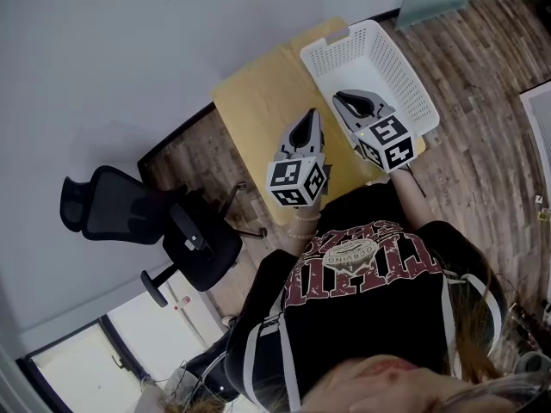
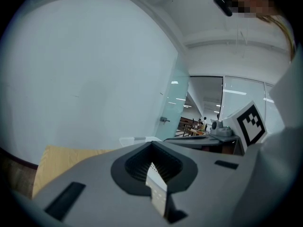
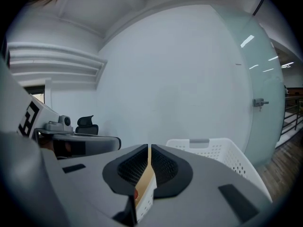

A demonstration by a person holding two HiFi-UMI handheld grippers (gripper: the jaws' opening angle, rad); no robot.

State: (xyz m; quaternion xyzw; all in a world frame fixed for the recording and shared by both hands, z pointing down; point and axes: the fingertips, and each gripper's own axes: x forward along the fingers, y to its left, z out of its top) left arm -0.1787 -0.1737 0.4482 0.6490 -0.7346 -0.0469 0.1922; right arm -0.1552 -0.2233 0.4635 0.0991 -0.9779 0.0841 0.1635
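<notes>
I see both tongs pressed together, empty. My left gripper hovers over the wooden table, and my right gripper over the white perforated basket on the table's right end. The right gripper's marker cube hides the basket's near rim.

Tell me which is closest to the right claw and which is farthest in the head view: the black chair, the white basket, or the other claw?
1. White basket: the right claw overlaps its near left corner, at the right end of the table.
2. Left claw: just to its left, over the table.
3. Black office chair: far off to the left, away from the table.
</notes>
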